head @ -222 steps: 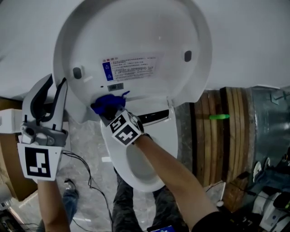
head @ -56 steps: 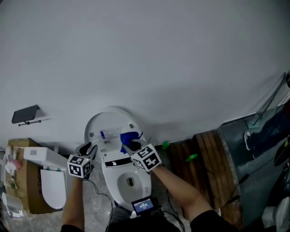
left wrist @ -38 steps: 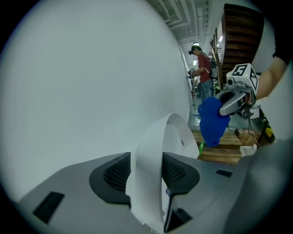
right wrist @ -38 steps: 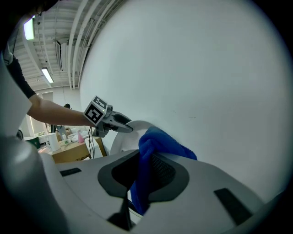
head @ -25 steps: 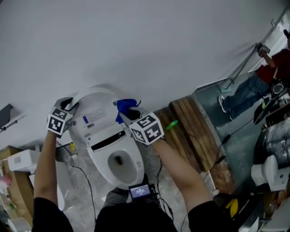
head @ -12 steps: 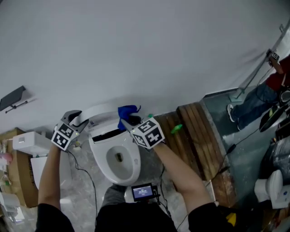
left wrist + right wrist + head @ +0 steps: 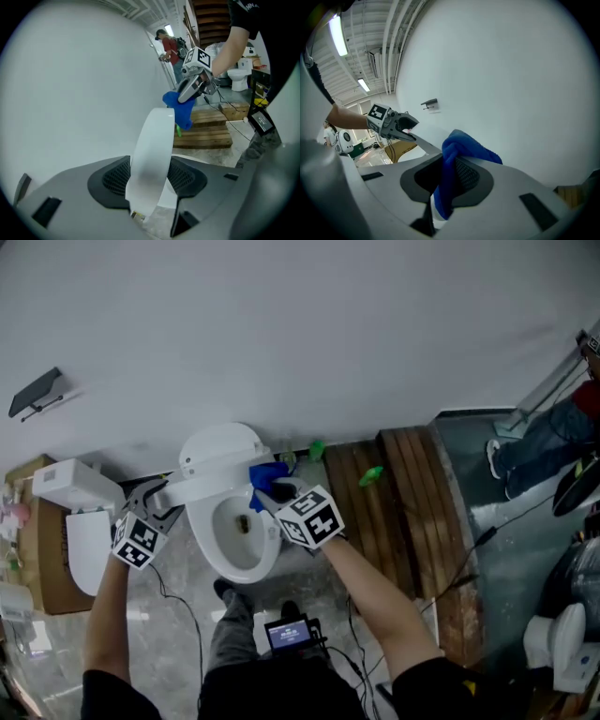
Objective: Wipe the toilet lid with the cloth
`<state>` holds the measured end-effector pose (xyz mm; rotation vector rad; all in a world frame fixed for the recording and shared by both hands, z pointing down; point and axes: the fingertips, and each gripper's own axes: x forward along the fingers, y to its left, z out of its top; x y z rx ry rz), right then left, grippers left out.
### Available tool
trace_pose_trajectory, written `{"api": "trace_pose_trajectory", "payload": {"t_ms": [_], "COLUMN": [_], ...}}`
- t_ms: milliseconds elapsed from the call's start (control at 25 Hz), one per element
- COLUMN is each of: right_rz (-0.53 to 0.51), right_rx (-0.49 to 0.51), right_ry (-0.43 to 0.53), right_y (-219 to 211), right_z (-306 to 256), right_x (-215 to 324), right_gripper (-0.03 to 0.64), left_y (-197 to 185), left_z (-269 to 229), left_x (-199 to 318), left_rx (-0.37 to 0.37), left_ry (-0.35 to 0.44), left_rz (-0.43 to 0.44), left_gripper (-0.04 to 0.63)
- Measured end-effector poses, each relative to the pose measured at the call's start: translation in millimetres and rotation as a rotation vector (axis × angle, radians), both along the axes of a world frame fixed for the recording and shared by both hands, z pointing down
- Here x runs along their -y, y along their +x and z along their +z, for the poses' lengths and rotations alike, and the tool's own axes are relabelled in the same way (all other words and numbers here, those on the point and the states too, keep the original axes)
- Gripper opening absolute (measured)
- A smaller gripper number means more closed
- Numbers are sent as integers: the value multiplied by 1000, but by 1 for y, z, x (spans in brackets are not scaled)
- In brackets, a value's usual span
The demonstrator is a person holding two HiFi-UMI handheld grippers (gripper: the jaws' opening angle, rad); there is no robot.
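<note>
The white toilet lid [image 7: 220, 448] hangs tilted partway down over the open bowl [image 7: 239, 526]. My left gripper [image 7: 161, 495] is at the left end of the lid's front rim. In the left gripper view the rim [image 7: 152, 150] runs edge-on between its jaws, which have just been opening and stand slack around it. My right gripper [image 7: 270, 491] is shut on the blue cloth [image 7: 265, 474] at the rim's right end. The bunched cloth [image 7: 459, 150] fills its jaws, and the rim [image 7: 424, 145] leads away toward the left gripper.
A wooden pallet [image 7: 394, 502] with a green object [image 7: 370, 476] lies right of the toilet. Left of it are a cardboard box [image 7: 37, 549] and loose white toilet parts [image 7: 75, 488]. Cables cross the floor. A small screen [image 7: 288, 634] sits near the feet. A person [image 7: 553, 427] stands far right.
The lid has swung down from nearly upright toward the bowl. Both grippers came down and toward me with its rim. The blue cloth stays in the right gripper.
</note>
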<state>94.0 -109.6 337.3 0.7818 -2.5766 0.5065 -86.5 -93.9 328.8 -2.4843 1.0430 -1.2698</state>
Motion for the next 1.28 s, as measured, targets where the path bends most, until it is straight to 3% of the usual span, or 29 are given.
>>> {"api": "trace_pose_trajectory", "payload": {"t_ms": [440,840,960,1280], "right_rz": [3,81,53,-69], "right_rx": [-43,-128,-171,-241], "right_ry": [-74,-113,-108,-85], "right_y": [-6,-6,-1,7], "right_z": [65,160,193,291], "right_x": [-84,-146,-163,-199], "right_gripper": [57,57,57,57], "left_y": [22,41,46,56], "left_z": [75,165,198,295], "left_x": [-94,-167,-186,-217], "left_rx": [63,90,85,160], "left_ry": [6,103,78,66], "left_rz": [41,130,149,196], "left_gripper": [247,255,258,275]}}
